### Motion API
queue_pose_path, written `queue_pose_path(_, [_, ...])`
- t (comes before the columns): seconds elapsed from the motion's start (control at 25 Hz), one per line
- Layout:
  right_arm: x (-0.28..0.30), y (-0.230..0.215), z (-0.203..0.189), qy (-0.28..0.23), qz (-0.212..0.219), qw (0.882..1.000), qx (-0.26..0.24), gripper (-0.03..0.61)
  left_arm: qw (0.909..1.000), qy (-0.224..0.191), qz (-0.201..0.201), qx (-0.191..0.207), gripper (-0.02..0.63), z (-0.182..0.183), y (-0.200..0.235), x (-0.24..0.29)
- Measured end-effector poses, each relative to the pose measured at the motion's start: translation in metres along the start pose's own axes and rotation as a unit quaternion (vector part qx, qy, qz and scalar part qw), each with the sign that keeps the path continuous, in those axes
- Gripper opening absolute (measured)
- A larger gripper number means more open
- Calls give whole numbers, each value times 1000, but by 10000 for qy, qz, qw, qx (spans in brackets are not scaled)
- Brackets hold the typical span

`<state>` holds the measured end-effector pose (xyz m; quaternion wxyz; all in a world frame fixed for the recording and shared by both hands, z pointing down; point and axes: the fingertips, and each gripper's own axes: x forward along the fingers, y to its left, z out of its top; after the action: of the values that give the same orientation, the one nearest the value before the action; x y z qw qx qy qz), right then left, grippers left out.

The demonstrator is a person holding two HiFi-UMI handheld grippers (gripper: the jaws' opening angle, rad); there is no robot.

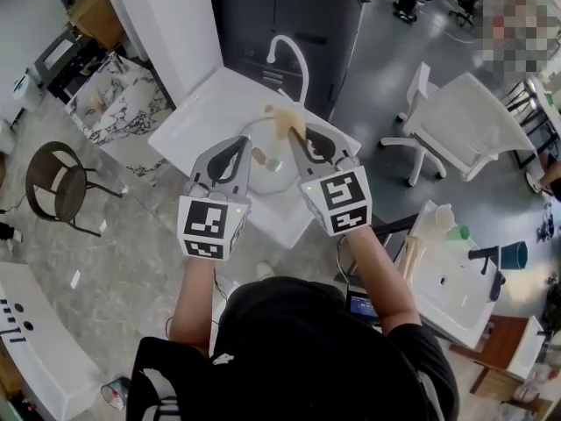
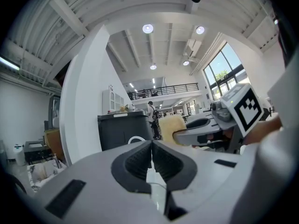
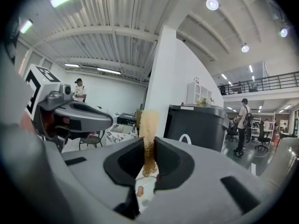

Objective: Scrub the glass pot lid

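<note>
In the head view the glass pot lid (image 1: 272, 178) sits in the middle of the frame over the white surface (image 1: 197, 117), below the curved faucet (image 1: 289, 55). Its round rim and small centre knob show through the gap between the two tools.

The left tongs (image 1: 238, 143) (image 2: 151, 148) reach in from the lower left with their pads pressed together, their tip at the lid's left edge. A pale, glassy sliver shows in the slot behind the pads, and we cannot tell whether it is the lid's rim.

The right tongs (image 1: 294, 132) (image 3: 148, 146) come in from the lower right and are clamped on a tan sponge (image 1: 281, 119) (image 3: 148, 122). It sticks up past the pads and hangs above the lid's upper edge.

At the lower right of the head view a smaller white stand (image 1: 438, 301) carries a dark teal cup (image 1: 513, 254), and we cannot see what is in it.
</note>
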<state>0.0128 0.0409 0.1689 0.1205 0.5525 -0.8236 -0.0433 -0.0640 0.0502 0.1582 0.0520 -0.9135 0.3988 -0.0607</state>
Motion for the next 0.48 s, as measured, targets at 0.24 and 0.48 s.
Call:
queue_pose_path(0.24, [-40,-4,1,-135,84,9999,43,28,9999,-55,94,-5,6,14,-35,-13])
queue_pose_path(0.48, [-77,-1,1,-218,197,9996,1,28,9994,-143,307,-51,6,24,-62,-33])
